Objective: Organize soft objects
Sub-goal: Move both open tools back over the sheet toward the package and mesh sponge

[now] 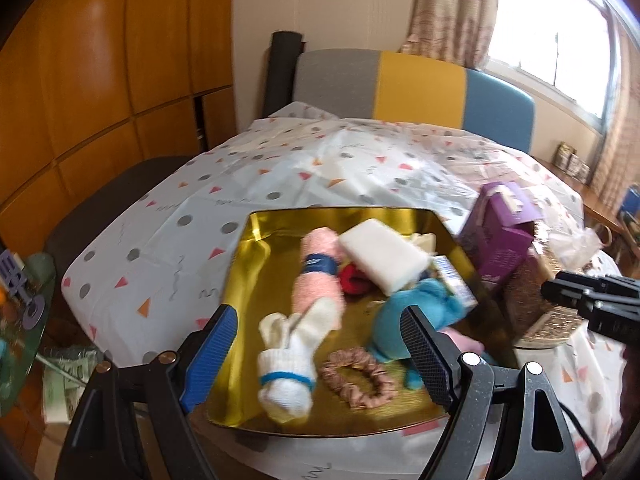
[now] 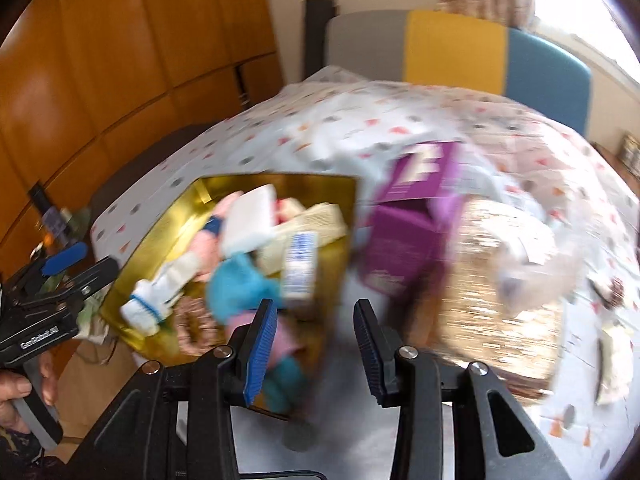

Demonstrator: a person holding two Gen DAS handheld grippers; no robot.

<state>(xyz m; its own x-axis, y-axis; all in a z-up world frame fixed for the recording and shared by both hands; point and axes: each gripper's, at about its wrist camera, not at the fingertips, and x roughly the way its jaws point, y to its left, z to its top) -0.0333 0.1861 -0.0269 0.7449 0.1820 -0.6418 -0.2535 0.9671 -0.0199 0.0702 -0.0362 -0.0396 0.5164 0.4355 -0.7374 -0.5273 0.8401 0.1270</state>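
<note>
Gold tray [image 1: 256, 264] on the patterned cloth over the surface [image 1: 168, 216], loaded with soft goods: white socks [image 1: 290, 364] bound by a blue band at the near left, pink rolled towel [image 1: 320, 276] with a blue label behind them, pink scrunchie [image 1: 356, 378] near the front rim, blue plush toy [image 1: 416, 312] to the right, white sponge block [image 1: 384, 256] leaning across the far pile, something red [image 1: 352, 280] tucked under it.

Left gripper [image 1: 324, 356] over the tray's near edge, fingers spread wide, nothing between the pads. Right gripper [image 2: 316, 352] at the tray's right corner, fingers part-way apart and empty; heavy blur in the right wrist view. Purple box [image 2: 416, 216] and woven basket [image 2: 496, 280] just beside the tray on its right.

Everything in the tray probably light and squashy, unlikely to break, likely to sag or unroll if pinched at an end. Socks: best taken across the banded waist, where the bundle is tightest. Towel: across the label band, mid-roll. Scrunchie: thin and low, likely to need a pinch through one side of the ring, close to the slick tray floor. Plush: around the body, not a limb. Sponge: springy, across its short sides.
</note>
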